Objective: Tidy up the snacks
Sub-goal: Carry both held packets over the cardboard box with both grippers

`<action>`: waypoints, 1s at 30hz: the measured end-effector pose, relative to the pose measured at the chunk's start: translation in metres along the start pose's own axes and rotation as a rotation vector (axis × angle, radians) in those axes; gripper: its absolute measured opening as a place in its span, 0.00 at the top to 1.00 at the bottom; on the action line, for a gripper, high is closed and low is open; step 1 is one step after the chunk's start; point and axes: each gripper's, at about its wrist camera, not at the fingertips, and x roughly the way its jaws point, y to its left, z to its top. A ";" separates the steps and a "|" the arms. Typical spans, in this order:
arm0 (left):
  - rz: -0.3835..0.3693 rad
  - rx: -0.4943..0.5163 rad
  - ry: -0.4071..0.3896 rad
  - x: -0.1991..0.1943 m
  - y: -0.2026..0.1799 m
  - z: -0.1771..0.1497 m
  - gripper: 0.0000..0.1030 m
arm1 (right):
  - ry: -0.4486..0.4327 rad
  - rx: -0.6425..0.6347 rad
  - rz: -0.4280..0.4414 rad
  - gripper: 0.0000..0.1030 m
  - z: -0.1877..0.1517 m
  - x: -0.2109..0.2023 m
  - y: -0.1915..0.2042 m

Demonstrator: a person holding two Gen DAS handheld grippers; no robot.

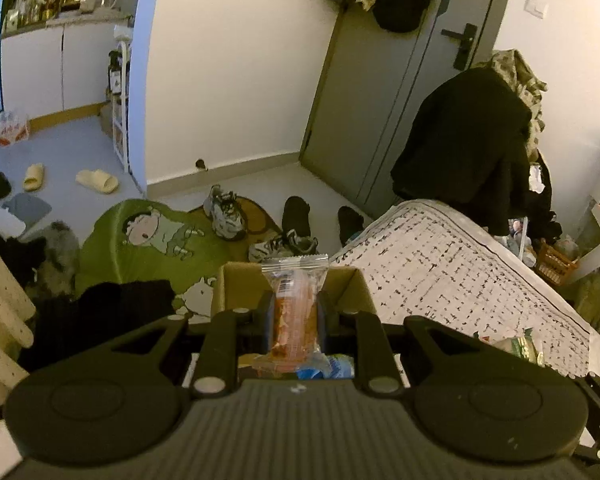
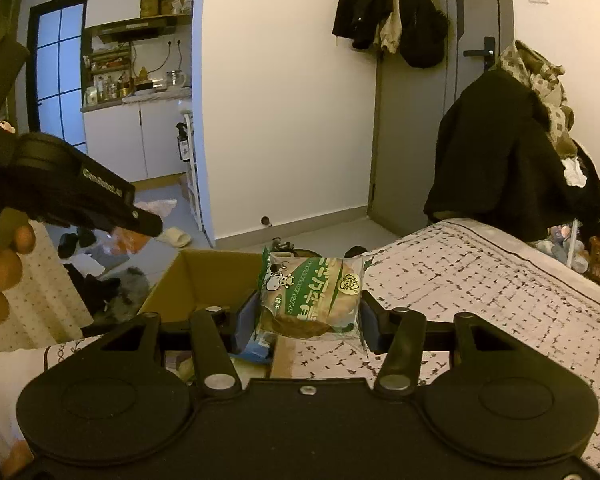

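The left tool grips a clear-wrapped orange snack, its long axis pointing away toward the cardboard box just beyond. The right tool clamps a green-wrapped bun; from it the box lies ahead-left.

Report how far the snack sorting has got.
Done: a few packets seem to lie low in the cardboard box. In hand: the left gripper is shut on an orange snack packet, the right gripper on a green-wrapped bun, both over the box. Left: dropping these in, plus a packet on the bedspread.
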 end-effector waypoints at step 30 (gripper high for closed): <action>0.022 -0.116 0.108 0.048 0.038 -0.036 0.61 | 0.050 0.001 0.096 0.50 -0.004 0.046 0.024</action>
